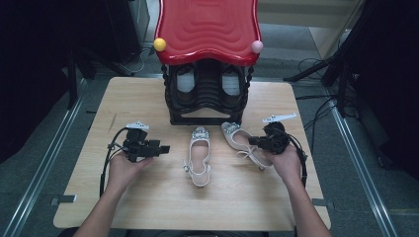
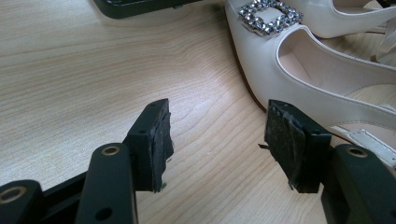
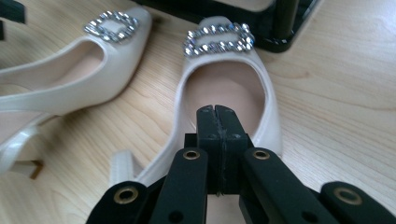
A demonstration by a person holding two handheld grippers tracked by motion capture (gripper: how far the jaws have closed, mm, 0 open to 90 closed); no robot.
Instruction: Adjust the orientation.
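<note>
Two glossy cream slingback shoes with sparkling square rhinestone buckles lie on the pale wood-grain counter [image 1: 148, 98], toes pointing away from the person toward a black ribbed shoe rack [image 1: 205, 96] with a wavy red plastic top. The left shoe [image 1: 199, 155] runs straight front to back; the right shoe [image 1: 242, 143] angles its heel rightward. The right gripper [image 3: 217, 114], jaws pressed together, hovers over that shoe's opening. The left gripper [image 2: 217, 140], jaws apart and empty, sits just beside the left shoe.

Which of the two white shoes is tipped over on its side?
The right shoe, by the right tongs, leans over with its heel sticking out sideways. The left shoe stands flat on its sole in the middle of the table.
</note>
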